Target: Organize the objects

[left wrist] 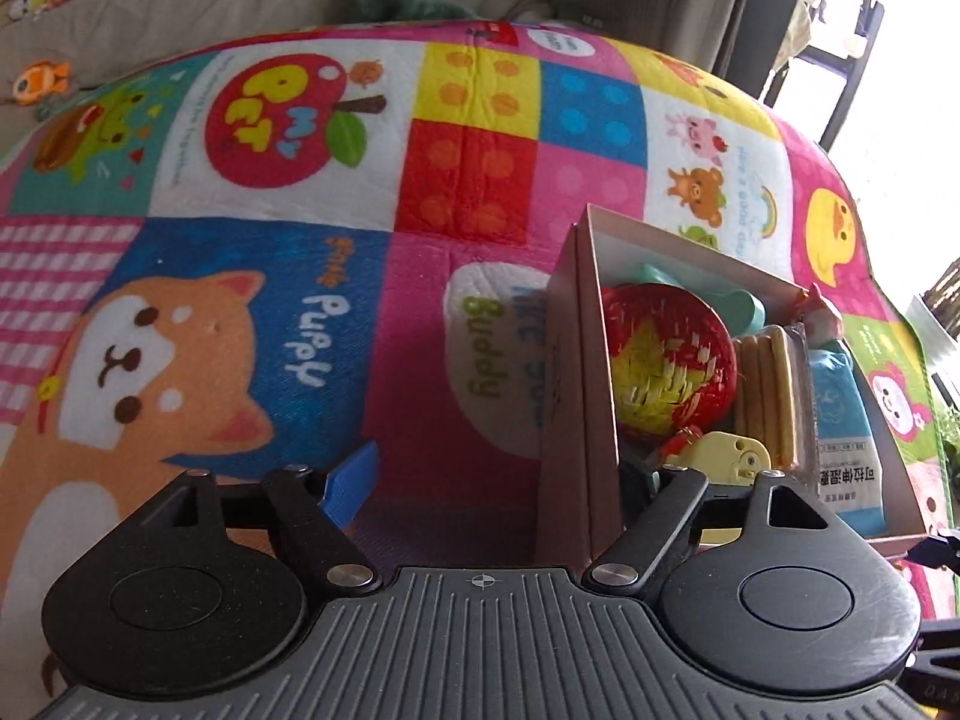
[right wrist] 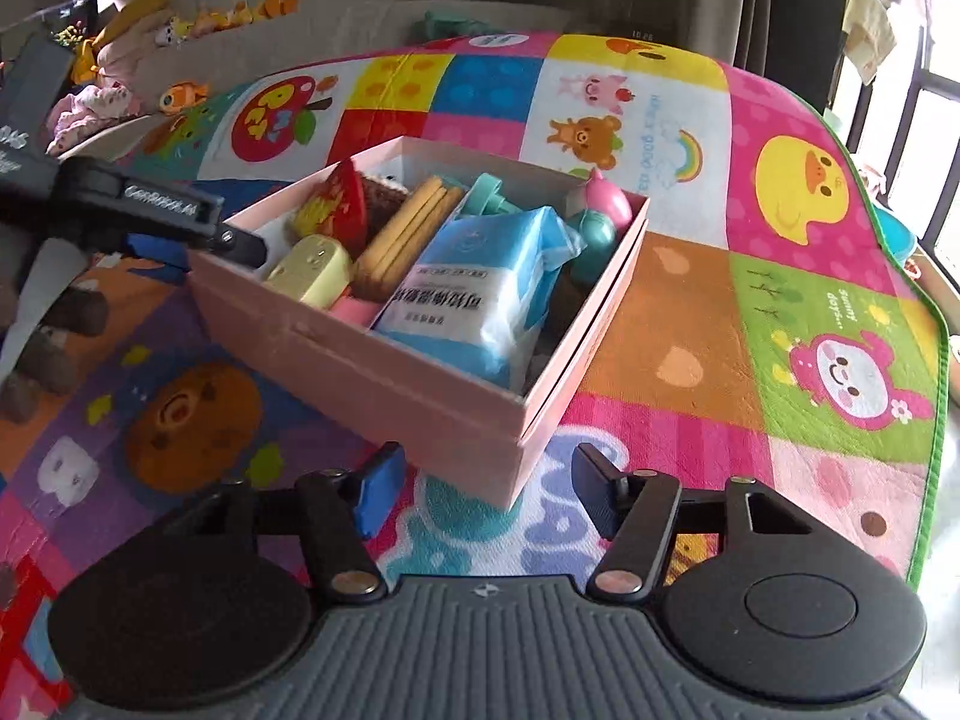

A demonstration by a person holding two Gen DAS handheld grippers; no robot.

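Bright patchwork mat covers the floor, and a pink box sits on it. Inside lie a blue pack, biscuits, a red basket, a yellow toy and teal items. Left gripper straddles the box wall, jaws wide, gripping nothing. Right gripper hangs open, empty, at the box's near corner.

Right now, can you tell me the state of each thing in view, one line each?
Pink cardboard box: lid off, full of things, resting on the mat.
Blue-and-white plastic packet: lying inside the box, sealed.
Red-and-yellow woven bowl: tipped on its side inside the box.
Pack of biscuit sticks: leaning inside the box.
Left gripper: open, straddling the box wall.
Right gripper: open, at the box corner.
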